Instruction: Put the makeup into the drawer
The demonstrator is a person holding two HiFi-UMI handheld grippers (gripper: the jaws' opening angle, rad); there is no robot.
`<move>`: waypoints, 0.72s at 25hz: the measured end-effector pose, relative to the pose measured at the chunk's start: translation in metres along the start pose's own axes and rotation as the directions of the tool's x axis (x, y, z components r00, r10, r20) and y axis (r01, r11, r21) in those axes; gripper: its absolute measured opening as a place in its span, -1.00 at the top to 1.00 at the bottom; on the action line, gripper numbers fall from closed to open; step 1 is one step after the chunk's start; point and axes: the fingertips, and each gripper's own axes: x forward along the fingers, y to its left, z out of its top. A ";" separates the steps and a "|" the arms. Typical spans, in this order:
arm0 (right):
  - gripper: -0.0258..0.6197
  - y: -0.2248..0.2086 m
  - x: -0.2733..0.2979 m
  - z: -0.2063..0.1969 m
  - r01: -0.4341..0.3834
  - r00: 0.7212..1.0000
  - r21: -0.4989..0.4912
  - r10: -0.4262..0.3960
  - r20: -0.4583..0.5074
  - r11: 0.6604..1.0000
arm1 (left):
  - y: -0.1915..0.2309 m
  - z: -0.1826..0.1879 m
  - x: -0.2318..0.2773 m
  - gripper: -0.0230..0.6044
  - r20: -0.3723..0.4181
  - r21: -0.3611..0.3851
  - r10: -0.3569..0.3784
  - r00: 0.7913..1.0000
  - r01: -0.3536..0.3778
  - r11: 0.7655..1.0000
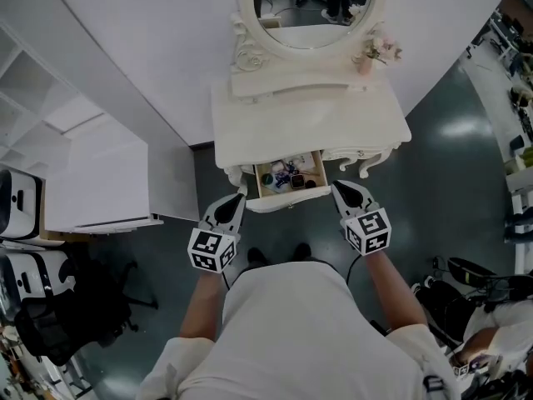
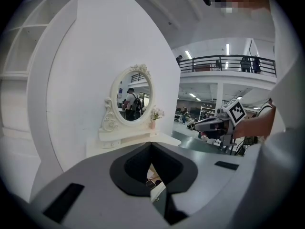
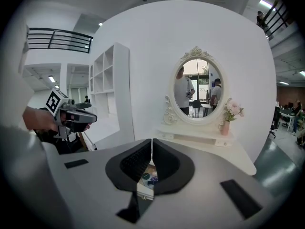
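The white vanity table [image 1: 250, 132] has its drawer [image 1: 287, 202] pulled out toward me. Several small makeup items [image 1: 288, 176] lie inside it. My left gripper [image 1: 239, 197] hovers at the drawer's left front corner, jaws shut and empty. My right gripper [image 1: 337, 187] hovers at the right front corner, likewise shut with nothing in it. In the left gripper view the closed jaws [image 2: 151, 144] leave a slit that shows a bit of the drawer [image 2: 153, 181]. The right gripper view shows its closed jaws [image 3: 152, 141] over the makeup [image 3: 148, 178].
An oval mirror [image 1: 308, 7] and a pink flower vase [image 1: 371, 52] stand at the back of the tabletop. A white shelf unit [image 1: 92, 182] is on the left, a black office chair [image 1: 75, 307] beside me, and cluttered equipment [image 1: 475, 290] to the right.
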 end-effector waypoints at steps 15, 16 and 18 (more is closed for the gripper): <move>0.83 0.013 -0.005 0.025 0.076 0.992 0.023 -0.078 0.098 0.997 | 0.029 0.016 -0.034 0.87 0.060 -0.049 0.001 0.998 0.002 0.999; 0.83 0.015 -0.005 0.027 0.072 0.992 0.018 -0.073 0.102 0.997 | 0.031 0.017 -0.034 0.87 0.061 -0.050 0.001 0.998 0.002 0.999; 0.83 0.018 -0.005 0.028 0.064 0.993 0.012 -0.065 0.104 0.998 | 0.032 0.017 -0.034 0.87 0.063 -0.050 0.002 0.998 0.001 0.999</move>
